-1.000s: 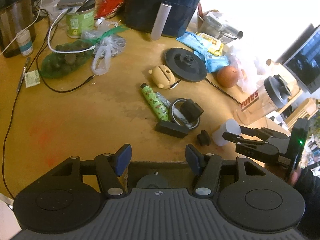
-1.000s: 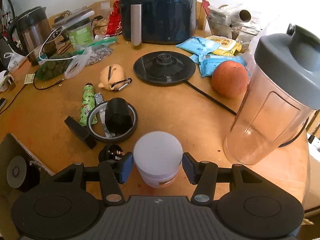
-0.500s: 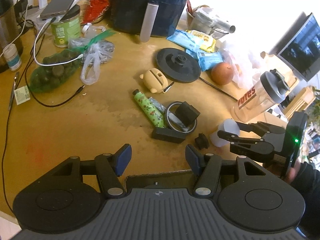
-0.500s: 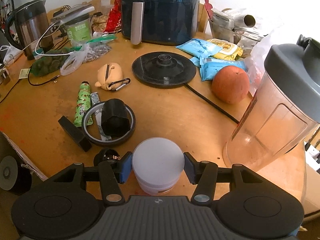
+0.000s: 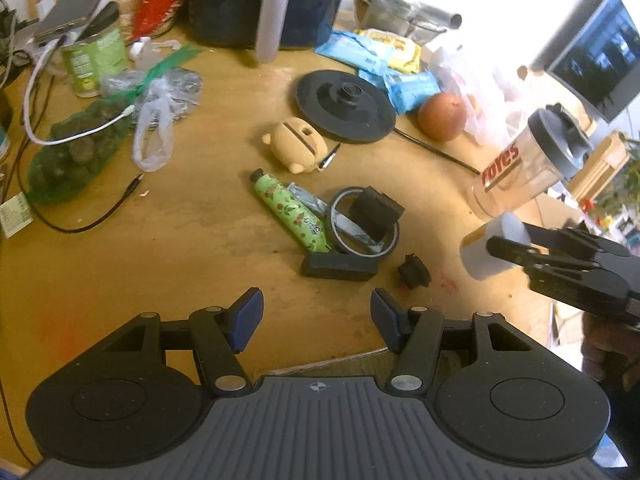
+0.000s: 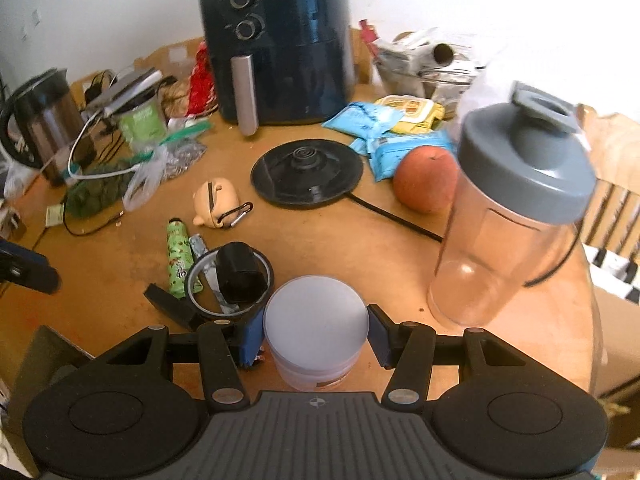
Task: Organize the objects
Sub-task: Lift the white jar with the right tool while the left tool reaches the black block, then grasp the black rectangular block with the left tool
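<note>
At the bottom of the right wrist view, the right gripper point(image 6: 315, 336) was closed on a white lidded jar point(image 6: 316, 334), its blue pads pressed to either side of the lid. In the left wrist view the same jar point(image 5: 490, 250) hung at the right edge of the frame, lifted clear of the wooden table point(image 5: 168, 248).

The left gripper point(image 5: 316, 316) stood about half open at the bottom of its view, with nothing between its pads, above the table's near edge.

Just beyond it lay a small black knob point(image 5: 414, 276) and a black block point(image 5: 340, 268). Against the block rested a tape ring point(image 5: 364, 226) with a black cube point(image 5: 378, 210) sitting inside it, and a green floral tube point(image 5: 290, 210) lay touching the ring's left side.

Farther up, near the centre of the frame, sat a tan pig-shaped case point(image 5: 296, 146), then a black kettle base point(image 5: 346, 106) with an orange fruit point(image 5: 442, 116) to its right. A clear shaker bottle point(image 6: 516, 216) with a grey lid stood at the right of the right wrist view.

At the top of that frame stood a dark air fryer point(image 6: 280, 52), and a kettle point(image 6: 42, 120) at the upper left.
</note>
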